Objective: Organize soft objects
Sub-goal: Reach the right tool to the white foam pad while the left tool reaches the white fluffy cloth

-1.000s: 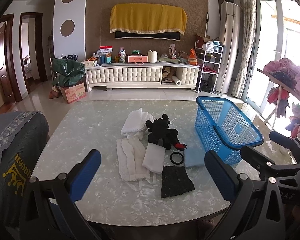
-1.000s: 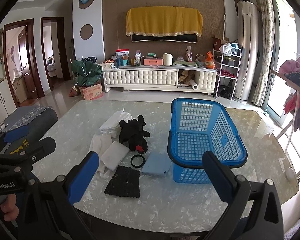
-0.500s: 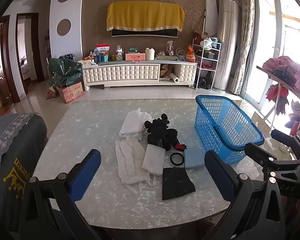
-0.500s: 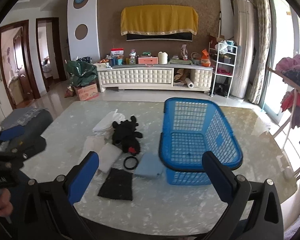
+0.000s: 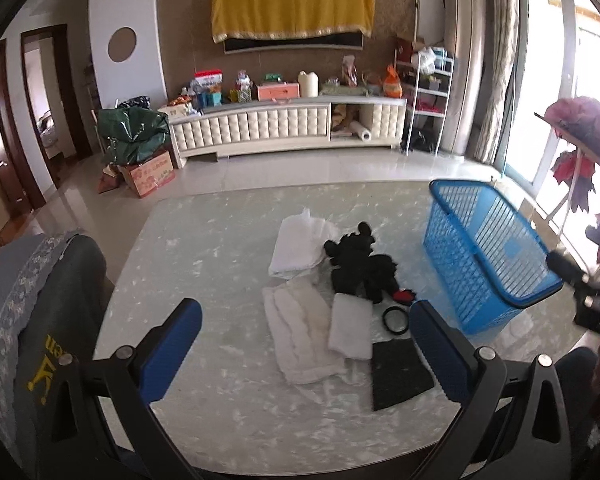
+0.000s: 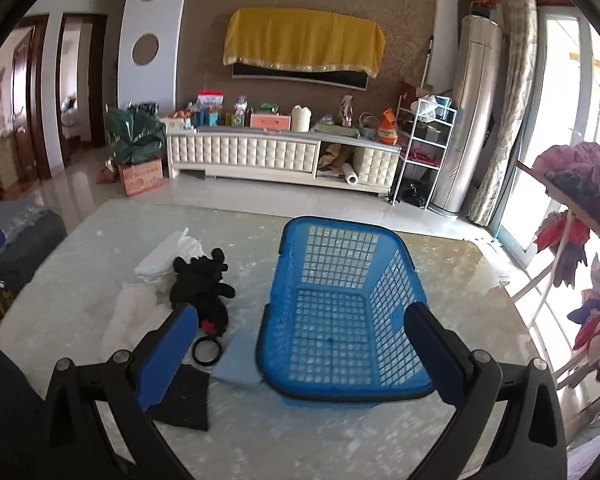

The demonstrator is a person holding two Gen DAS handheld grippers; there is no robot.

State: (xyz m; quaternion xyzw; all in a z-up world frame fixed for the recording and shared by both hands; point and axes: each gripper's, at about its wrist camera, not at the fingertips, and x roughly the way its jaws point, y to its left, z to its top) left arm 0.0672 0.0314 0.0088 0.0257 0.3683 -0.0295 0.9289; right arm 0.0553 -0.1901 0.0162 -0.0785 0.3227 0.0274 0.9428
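On the marble table lie a black plush toy (image 5: 358, 266) (image 6: 202, 284), folded white cloths (image 5: 300, 240) (image 6: 168, 254), a long white towel (image 5: 296, 330), a small white pad (image 5: 351, 330), a black square cloth (image 5: 398, 372) (image 6: 184, 396), a black ring (image 5: 395, 315) (image 6: 207, 350) and a light blue cloth (image 6: 238, 360). A blue plastic basket (image 5: 484, 264) (image 6: 414, 272) stands empty to the right of them. My left gripper (image 5: 306, 342) hovers open above the cloths near the table's front. My right gripper (image 6: 296, 346) is open, held over the near end of the basket.
A chair with a grey cover (image 5: 28, 320) stands at the table's left edge. A drying rack with clothes (image 6: 580, 208) is on the right. Beyond the table are bare floor, a white cabinet (image 5: 288, 128) and a cardboard box (image 5: 148, 172).
My right gripper has moved right and forward, so the basket now sits centred between its fingers. The left gripper's view has shifted left a little. Nothing on the table moved.
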